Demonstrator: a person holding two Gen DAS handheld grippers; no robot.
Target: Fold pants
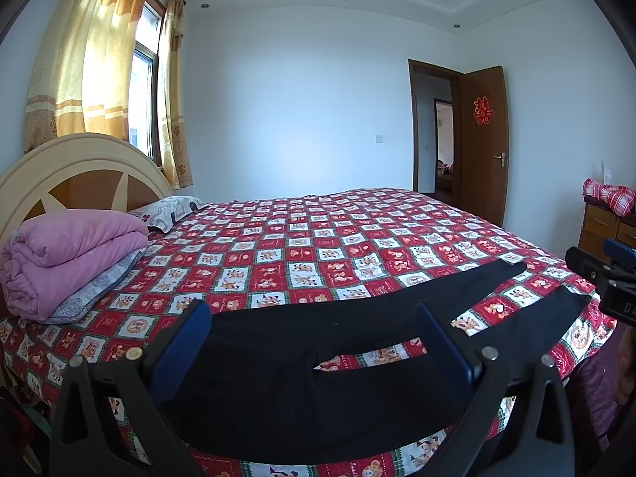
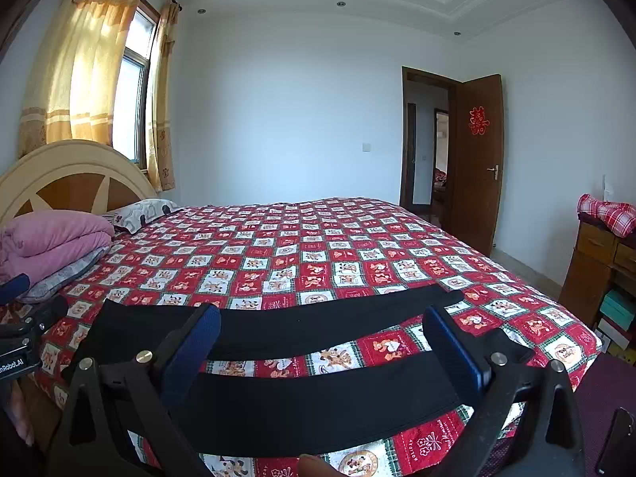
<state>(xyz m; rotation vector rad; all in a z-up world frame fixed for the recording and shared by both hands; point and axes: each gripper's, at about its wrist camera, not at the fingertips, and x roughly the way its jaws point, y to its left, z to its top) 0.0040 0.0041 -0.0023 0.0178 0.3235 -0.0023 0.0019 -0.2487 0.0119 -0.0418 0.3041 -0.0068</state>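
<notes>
Nothing folded: your black cloth pants lie flat at six o'clock; left gripper and right gripper gape wide, empty

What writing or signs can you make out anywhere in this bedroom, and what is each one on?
"囍": red paper sign on the open brown door.
"nRobot.AI": partly cut off, on the left hand-held gripper at the edge of the right wrist view.
"DA": cut off, on the right hand-held gripper in the left wrist view.
Bedspread lettering: too small and distorted to read.
</notes>
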